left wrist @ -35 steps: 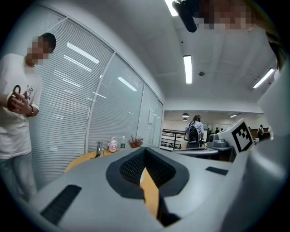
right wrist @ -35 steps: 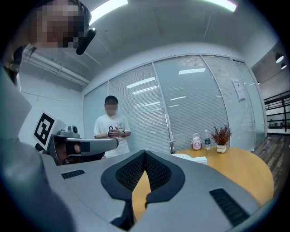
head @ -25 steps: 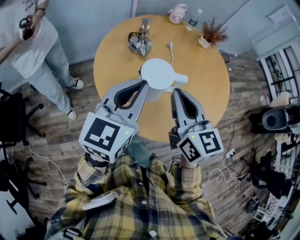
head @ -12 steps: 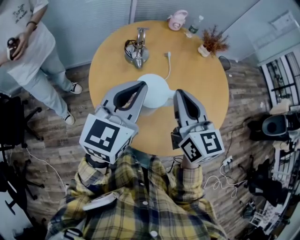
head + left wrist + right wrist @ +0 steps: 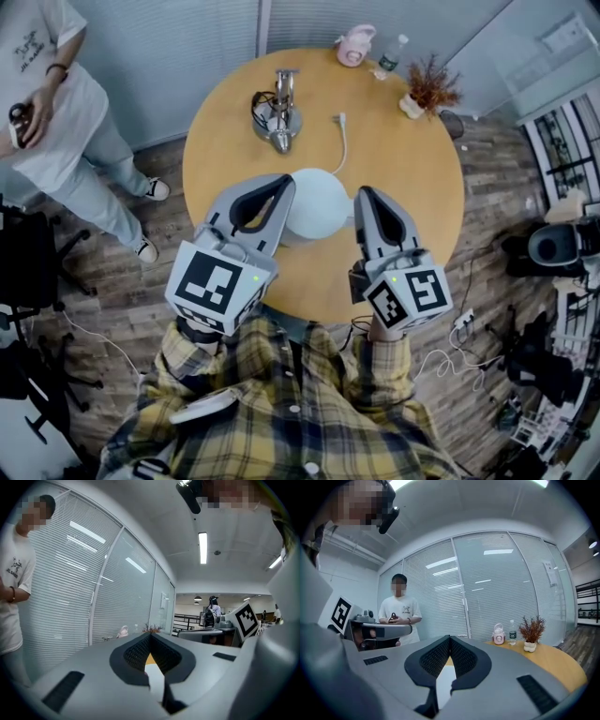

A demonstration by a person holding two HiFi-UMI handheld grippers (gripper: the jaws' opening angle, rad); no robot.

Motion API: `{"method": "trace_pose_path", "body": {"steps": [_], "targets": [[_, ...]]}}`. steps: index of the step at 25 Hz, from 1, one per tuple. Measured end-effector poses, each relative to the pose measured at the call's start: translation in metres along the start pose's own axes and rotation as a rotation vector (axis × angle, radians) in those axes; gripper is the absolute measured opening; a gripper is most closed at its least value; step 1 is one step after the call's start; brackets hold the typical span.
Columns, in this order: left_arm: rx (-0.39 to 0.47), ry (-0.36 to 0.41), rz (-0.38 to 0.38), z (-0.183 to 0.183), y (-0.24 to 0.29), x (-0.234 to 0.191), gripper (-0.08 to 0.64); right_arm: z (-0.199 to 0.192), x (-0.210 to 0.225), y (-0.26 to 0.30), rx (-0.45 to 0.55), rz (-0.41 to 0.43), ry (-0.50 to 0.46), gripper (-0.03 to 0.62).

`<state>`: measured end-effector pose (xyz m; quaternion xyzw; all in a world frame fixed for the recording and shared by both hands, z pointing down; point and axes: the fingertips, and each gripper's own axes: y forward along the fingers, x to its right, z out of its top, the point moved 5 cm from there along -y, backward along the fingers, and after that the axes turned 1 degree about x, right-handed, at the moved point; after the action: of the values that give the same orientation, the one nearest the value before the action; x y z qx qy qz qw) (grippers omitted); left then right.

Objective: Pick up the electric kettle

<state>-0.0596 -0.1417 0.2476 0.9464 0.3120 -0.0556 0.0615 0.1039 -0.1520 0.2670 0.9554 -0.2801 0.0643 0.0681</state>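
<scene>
- Left gripper (image 5: 283, 184): its jaws are closed tip to tip with nothing between them, and it lies along the kettle's left side. So it works as a paddle, not a clamp. If we push too softly, the smooth wall probably just slides off it.
- Kettle (image 5: 317, 199): it sits mid-table (image 5: 412, 178), sandwiched between both grippers, and we can't tell if its bottom touches the wood. No handle shows, so nothing has a real hold on it. A round, slick body squeezed from two sides could squirt forward or roll as it goes up.
- Cord (image 5: 343, 141) and metal stand (image 5: 278, 112): both lie just beyond the kettle. If it pops away from us, it knocks into them.
- Right gripper (image 5: 364, 193): same deal, its jaws are together and empty, set against the kettle's right side. If it presses unevenly with the left one, we reckon the kettle twists and tips.
- The table edge on our side is close, so a slip toward us likely means a drop to the floor.
</scene>
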Motion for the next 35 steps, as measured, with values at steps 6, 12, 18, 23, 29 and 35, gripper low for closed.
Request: {"method": "trace_pose_path", "body": {"steps": [6,12,18,23,29,35], "targets": [[0.015,-0.007,0.011,-0.005,0.0,-0.013,0.003,-0.009,0.006,0.001,-0.003,-0.037,-0.013,0.032],[0.005,-0.031,0.026,-0.019,0.001,-0.022,0.003,-0.023,0.017,-0.006,-0.025,-0.081,-0.01,0.032],[0.001,-0.032,0.049,-0.033,0.009,-0.036,0.003,-0.038,0.03,-0.008,-0.037,-0.103,-0.046,0.032],[-0.03,-0.04,0.073,-0.05,0.005,-0.042,0.003,-0.055,0.032,-0.02,-0.03,-0.099,-0.064,0.034],[-0.047,-0.055,0.092,-0.067,0.01,-0.048,0.003,-0.077,0.041,-0.028,-0.027,-0.107,-0.071,0.037],[-0.063,-0.061,0.109,-0.082,0.015,-0.056,0.003,-0.094,0.048,-0.035,-0.048,-0.137,-0.069,0.127]]}}
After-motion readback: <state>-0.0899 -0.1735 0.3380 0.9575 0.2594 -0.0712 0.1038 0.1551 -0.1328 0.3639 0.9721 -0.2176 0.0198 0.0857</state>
